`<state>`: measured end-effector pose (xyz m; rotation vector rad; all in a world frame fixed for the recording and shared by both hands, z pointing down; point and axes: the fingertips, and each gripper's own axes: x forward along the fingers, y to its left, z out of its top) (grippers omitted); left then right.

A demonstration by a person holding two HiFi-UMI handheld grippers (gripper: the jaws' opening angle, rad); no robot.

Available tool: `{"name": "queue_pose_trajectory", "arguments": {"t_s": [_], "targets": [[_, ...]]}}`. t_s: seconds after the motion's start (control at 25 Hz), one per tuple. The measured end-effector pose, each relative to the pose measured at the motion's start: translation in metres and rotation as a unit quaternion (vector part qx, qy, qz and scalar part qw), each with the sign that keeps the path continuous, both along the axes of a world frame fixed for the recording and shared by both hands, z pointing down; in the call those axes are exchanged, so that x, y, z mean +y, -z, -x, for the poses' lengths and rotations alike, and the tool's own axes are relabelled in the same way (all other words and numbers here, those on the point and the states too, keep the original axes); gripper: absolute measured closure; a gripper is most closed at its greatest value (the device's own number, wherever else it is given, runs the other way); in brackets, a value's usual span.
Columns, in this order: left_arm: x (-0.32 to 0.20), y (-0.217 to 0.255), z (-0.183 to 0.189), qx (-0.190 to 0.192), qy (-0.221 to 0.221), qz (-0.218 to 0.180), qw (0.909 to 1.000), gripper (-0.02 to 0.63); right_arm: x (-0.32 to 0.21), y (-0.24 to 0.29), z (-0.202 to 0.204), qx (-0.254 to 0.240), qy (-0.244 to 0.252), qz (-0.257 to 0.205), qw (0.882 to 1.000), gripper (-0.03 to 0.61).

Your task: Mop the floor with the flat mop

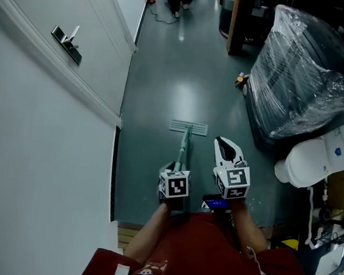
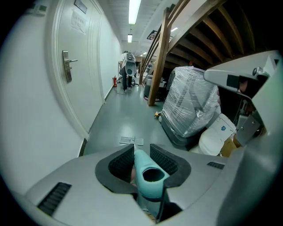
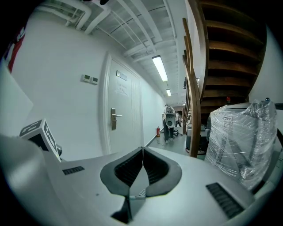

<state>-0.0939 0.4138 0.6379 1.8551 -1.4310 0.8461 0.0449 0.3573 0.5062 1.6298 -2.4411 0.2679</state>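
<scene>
Flat mop (image 1: 188,128): judged light, rigid pole, pad flat on floor (image 1: 166,83). Left tool (image 2: 142,153) pinches its teal handle end; right tool (image 3: 142,153) pressed together, empty, best placed lower down the pole.

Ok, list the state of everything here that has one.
left gripper: shut on the mop handle.
right gripper: shut, nothing in it, off the handle.
mop head: lying flat on the floor.
door: closed.
ceiling light: on.
wrapped load: covered in clear film.
</scene>
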Motion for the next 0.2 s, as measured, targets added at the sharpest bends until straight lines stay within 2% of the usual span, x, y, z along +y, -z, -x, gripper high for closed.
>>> {"name": "queue_pose_trajectory", "arguments": {"t_s": [0.2], "targets": [[0.0006, -0.0001, -0.0005, 0.003, 0.0, 0.0, 1.0, 0.486, -0.0003, -0.001, 0.0047, 0.003, 0.005, 0.0, 1.0, 0.558]]}}
